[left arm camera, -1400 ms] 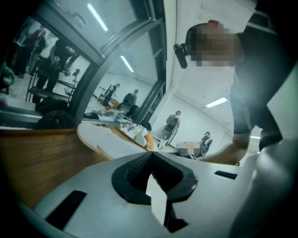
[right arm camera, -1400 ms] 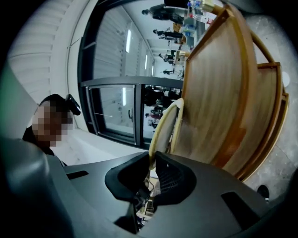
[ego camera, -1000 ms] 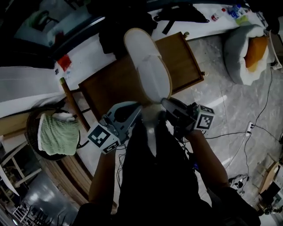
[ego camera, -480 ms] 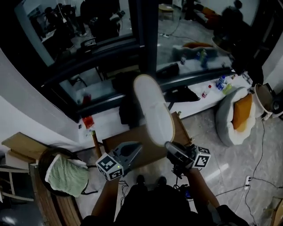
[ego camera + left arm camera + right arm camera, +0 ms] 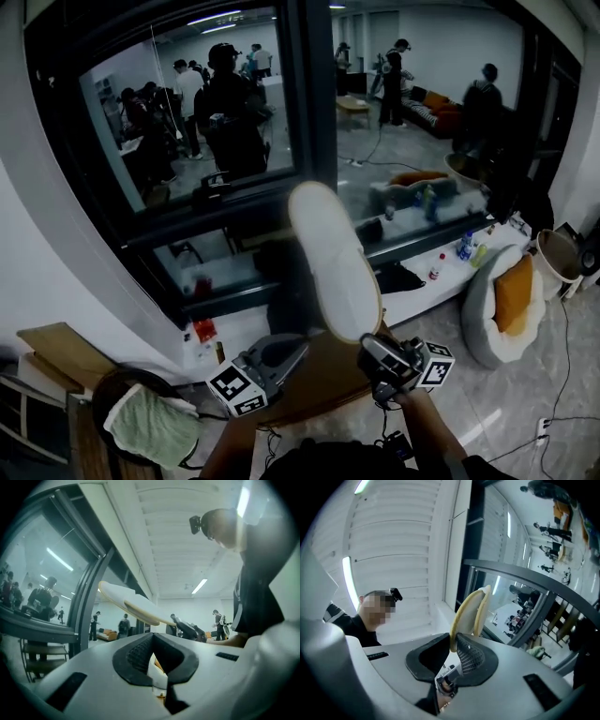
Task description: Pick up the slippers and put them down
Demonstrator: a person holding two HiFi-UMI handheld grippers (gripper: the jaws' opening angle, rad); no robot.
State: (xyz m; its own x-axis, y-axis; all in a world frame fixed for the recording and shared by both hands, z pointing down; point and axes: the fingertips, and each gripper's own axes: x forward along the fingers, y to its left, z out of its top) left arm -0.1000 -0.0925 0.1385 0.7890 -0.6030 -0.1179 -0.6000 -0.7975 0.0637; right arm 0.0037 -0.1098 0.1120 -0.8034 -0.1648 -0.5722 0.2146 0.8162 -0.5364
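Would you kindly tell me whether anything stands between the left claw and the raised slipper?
Nothing visible does. The slipper, clamped at its lower end by the right claw, rises just beside the empty left claw, with only open air between them.

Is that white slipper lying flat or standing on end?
On end, tilted: the right gripper pinches the slipper by its lower end, and it sticks up in the air.

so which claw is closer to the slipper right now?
Right. The right claw grips the slipper at its lower end; the left claw sits just left of that end, empty and apart.
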